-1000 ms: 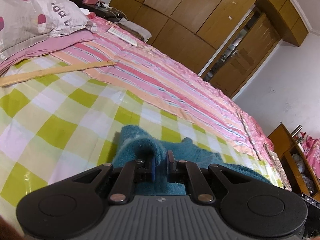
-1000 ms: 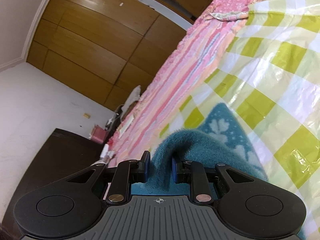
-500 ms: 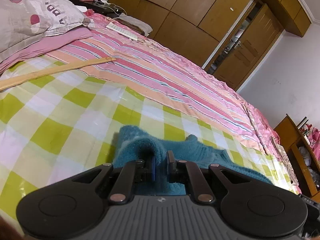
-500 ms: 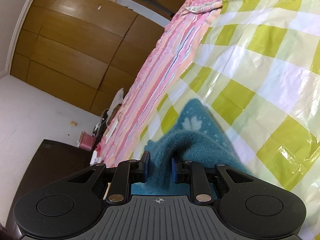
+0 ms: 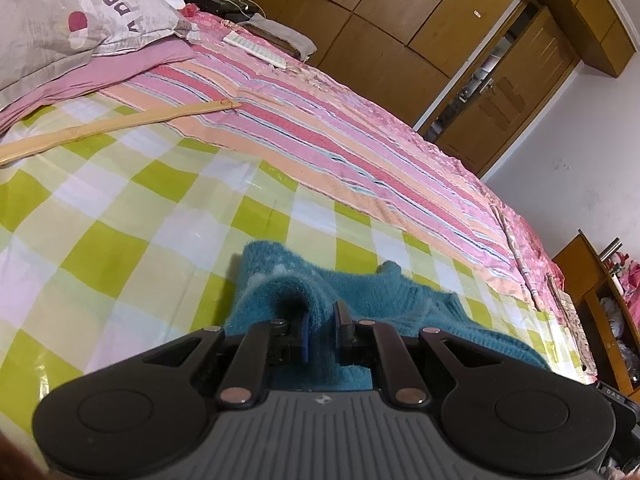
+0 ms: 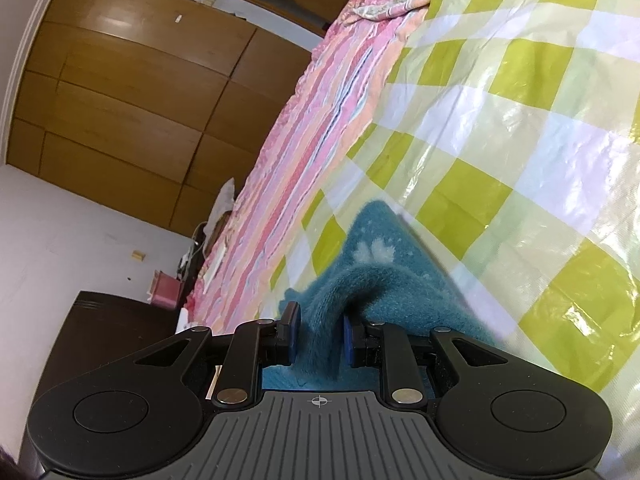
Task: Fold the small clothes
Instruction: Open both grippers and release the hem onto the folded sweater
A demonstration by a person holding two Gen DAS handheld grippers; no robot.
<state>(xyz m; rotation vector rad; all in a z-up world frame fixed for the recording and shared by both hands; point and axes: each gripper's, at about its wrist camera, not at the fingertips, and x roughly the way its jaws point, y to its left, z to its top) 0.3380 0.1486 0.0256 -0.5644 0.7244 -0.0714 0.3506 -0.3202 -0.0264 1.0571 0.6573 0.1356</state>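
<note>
A fuzzy teal knitted garment [image 5: 404,300] lies on the green-checked cloth, bunched into raised folds. It bears pale motifs, perhaps flowers.

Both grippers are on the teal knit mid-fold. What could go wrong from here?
1. The right gripper pinches only a thin ridge of the teal sweater; the fuzzy knit may slip out.
2. The left gripper holds a bunched fold, so layers may crease unevenly.
3. The glossy checked sheet may let the garment slide.
</note>
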